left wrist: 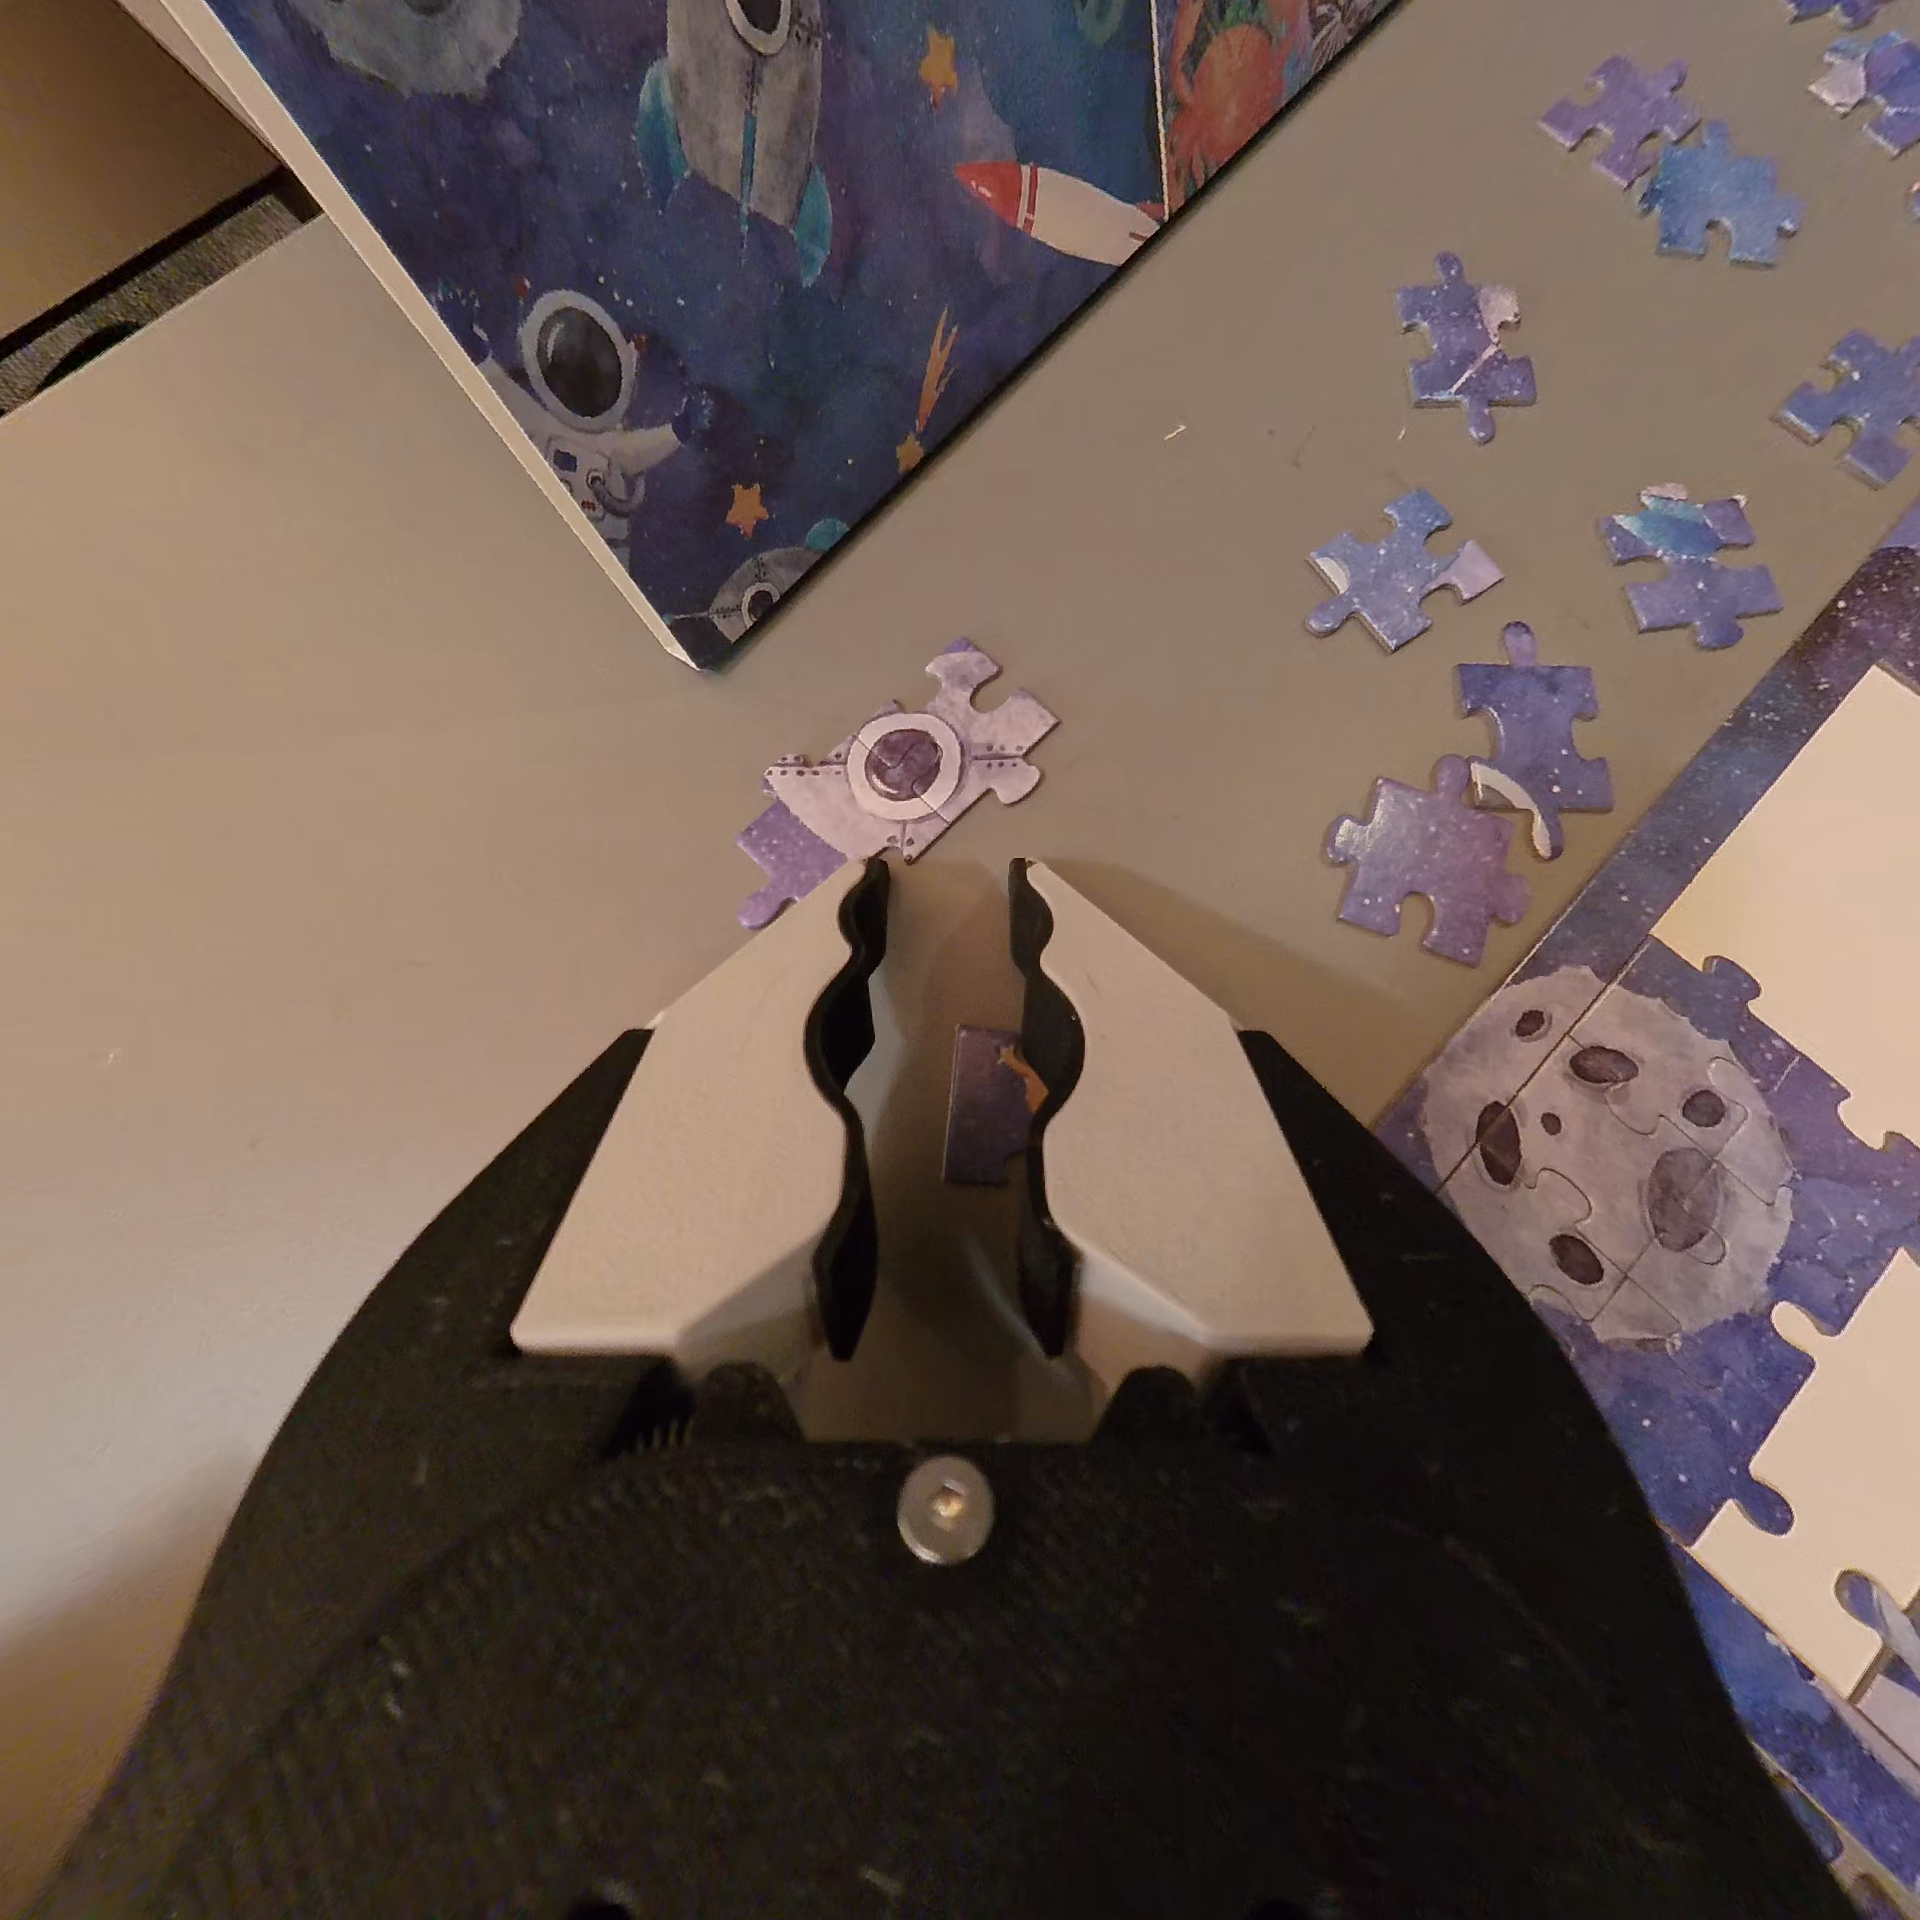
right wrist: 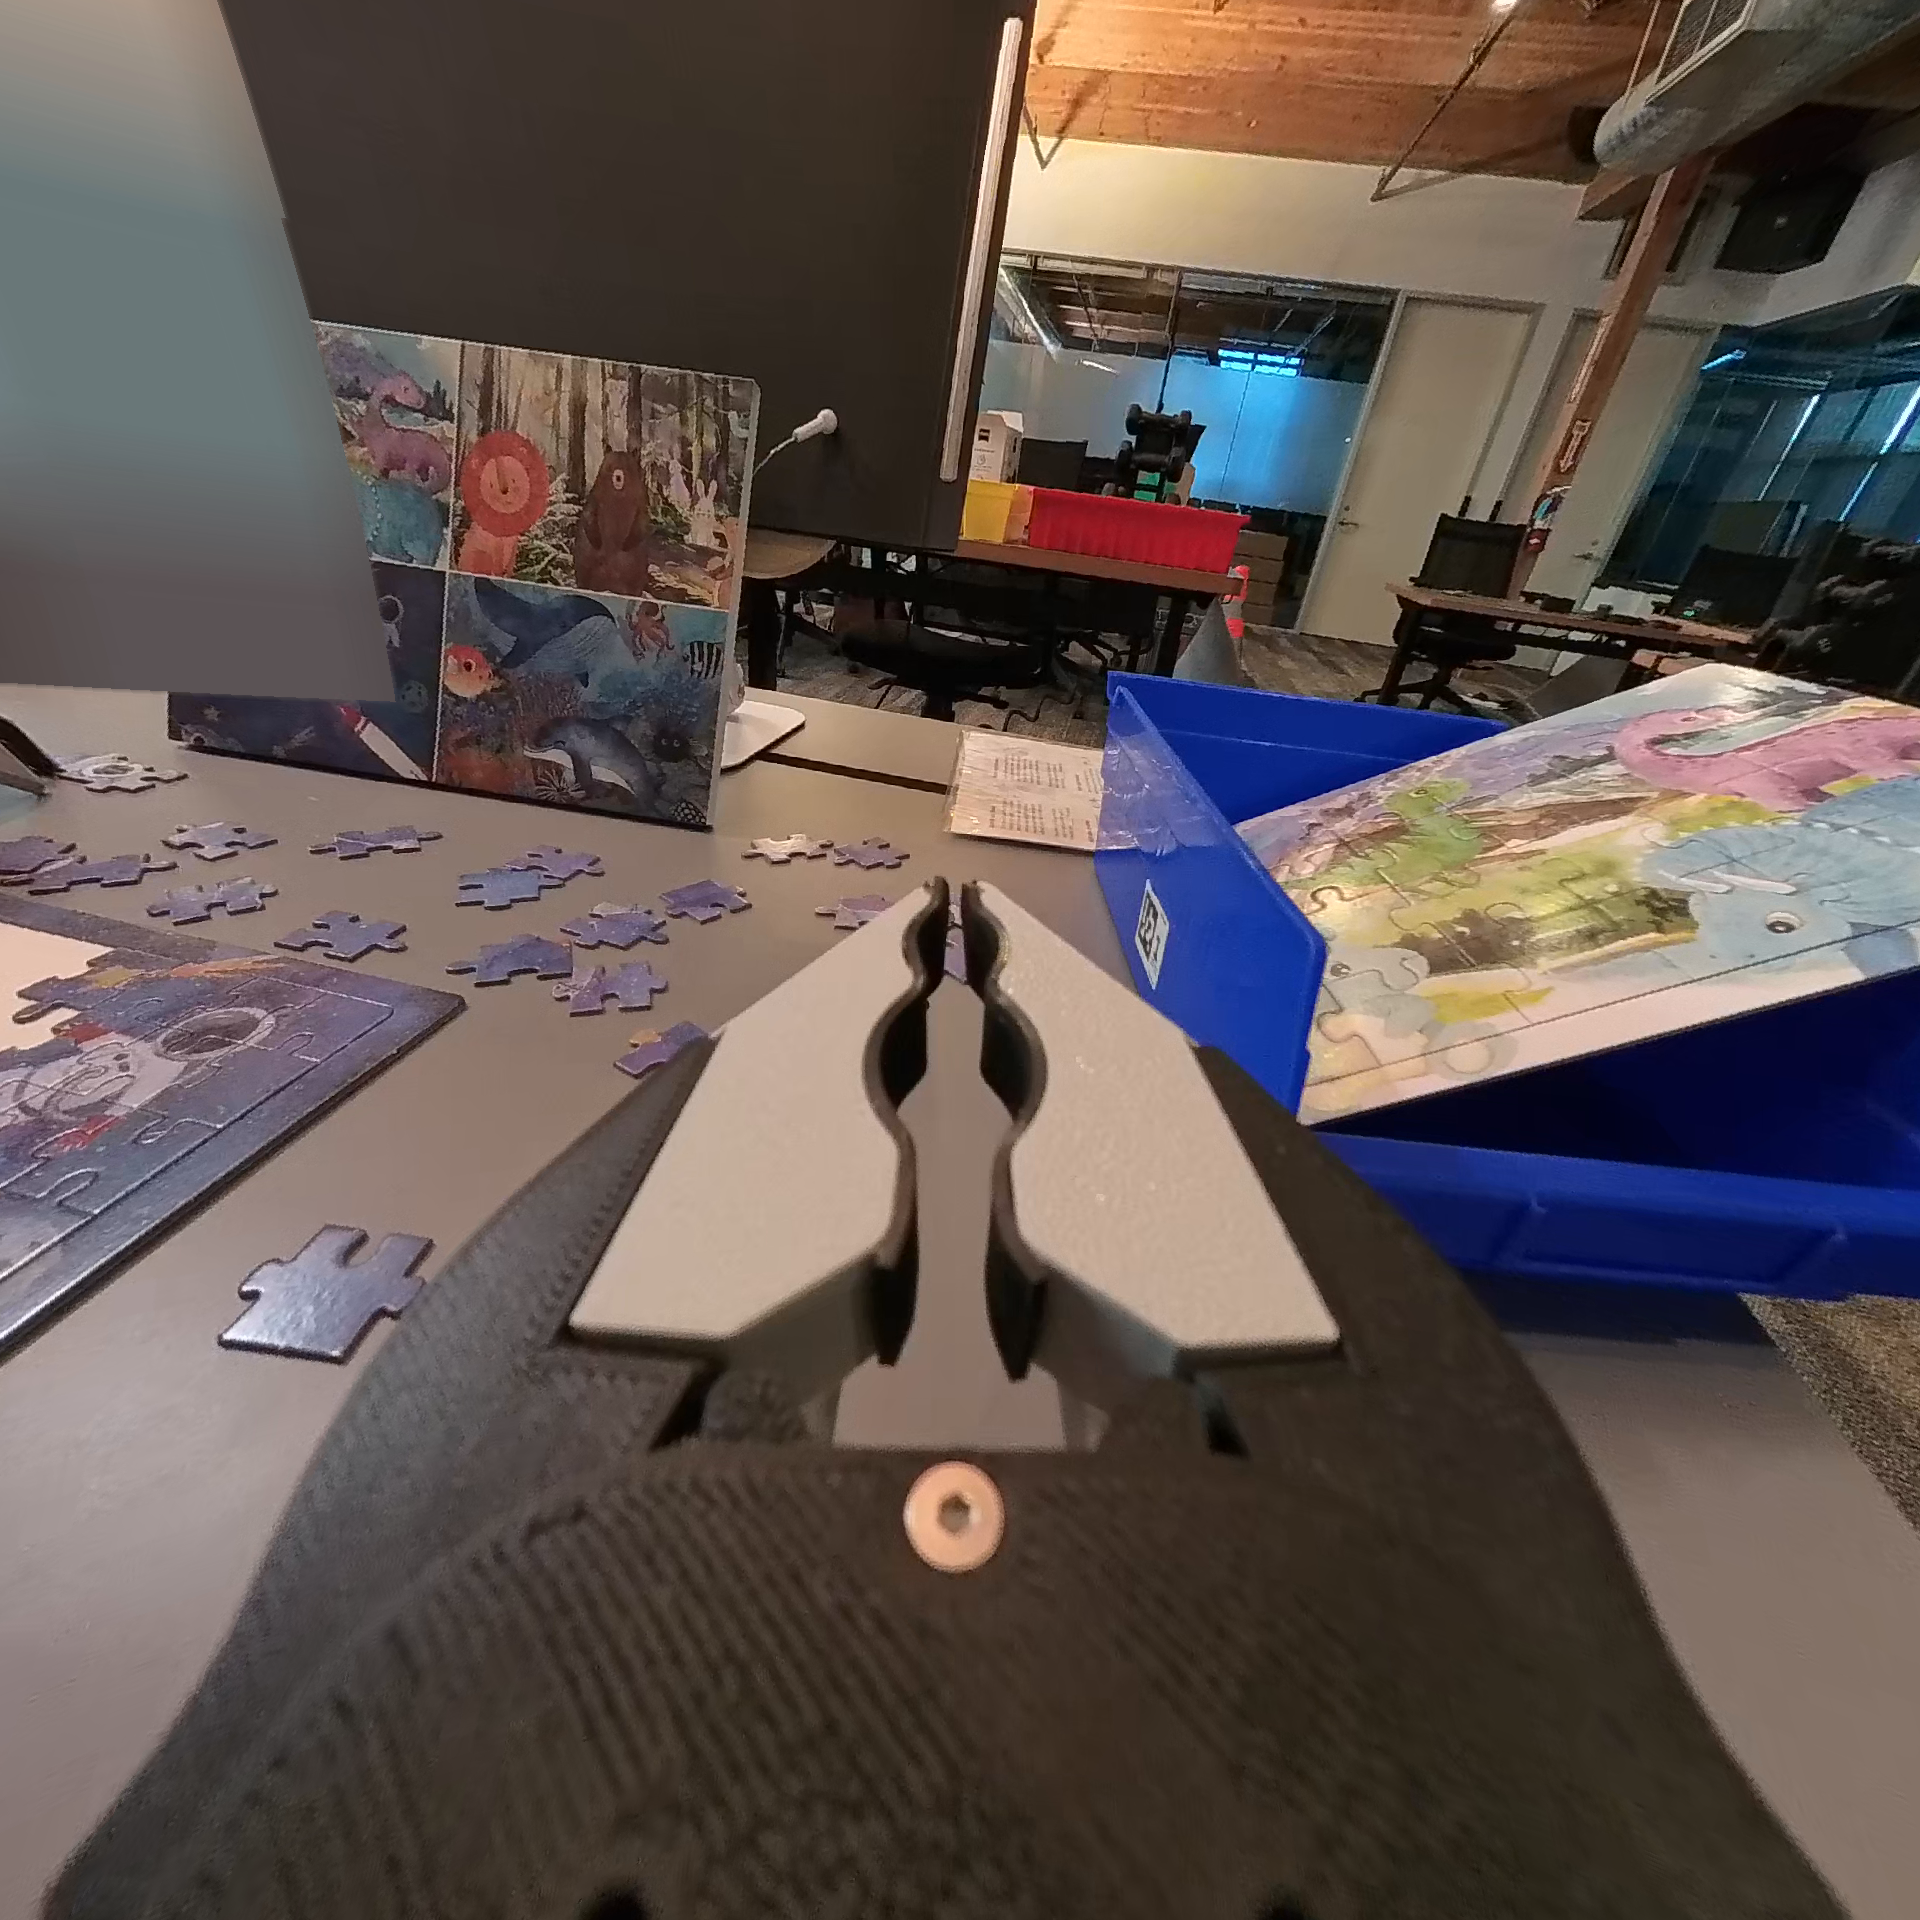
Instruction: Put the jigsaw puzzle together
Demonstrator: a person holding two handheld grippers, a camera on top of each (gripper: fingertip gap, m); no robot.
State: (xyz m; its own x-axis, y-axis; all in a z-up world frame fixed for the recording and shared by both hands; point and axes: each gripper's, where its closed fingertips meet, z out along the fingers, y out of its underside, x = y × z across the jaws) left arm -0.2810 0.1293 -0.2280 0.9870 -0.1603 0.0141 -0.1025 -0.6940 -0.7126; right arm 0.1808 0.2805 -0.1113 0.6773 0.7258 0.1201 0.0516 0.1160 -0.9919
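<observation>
My left claw [left wrist: 951, 868] hung over the grey table [left wrist: 312, 831] with its jaws partly open and nothing pressed between the pads. Its tips stood just short of a joined pair of lilac rocket-porthole pieces [left wrist: 904, 774], and the left fingertip [left wrist: 878, 883] overlapped the edge of that pair. A dark blue piece with an orange mark [left wrist: 982, 1101] showed in the gap, close against the right pad. It did not reach the left pad, and I could not tell whether it lay on the table below or leaned on the finger.

My right claw [right wrist: 954, 888] was closed, tip to tip, above the table beside the blue bin [right wrist: 1205, 935]. A sliver of purple showed through its slit, seemingly a piece lying behind.

The space puzzle tray [left wrist: 1621, 1174] had its cratered moon and border fitted. Its astronaut corner [right wrist: 208, 1039] was fitted too, but pale bare patches remained. Many loose blue pieces [right wrist: 520, 956] lay scattered face up. The propped picture card [right wrist: 582, 582] stood behind them.

The tray was cut off in both views, so I could not see how much of it was bare. A finished dinosaur puzzle [right wrist: 1558, 883] lay tilted across the bin and hid its contents.
</observation>
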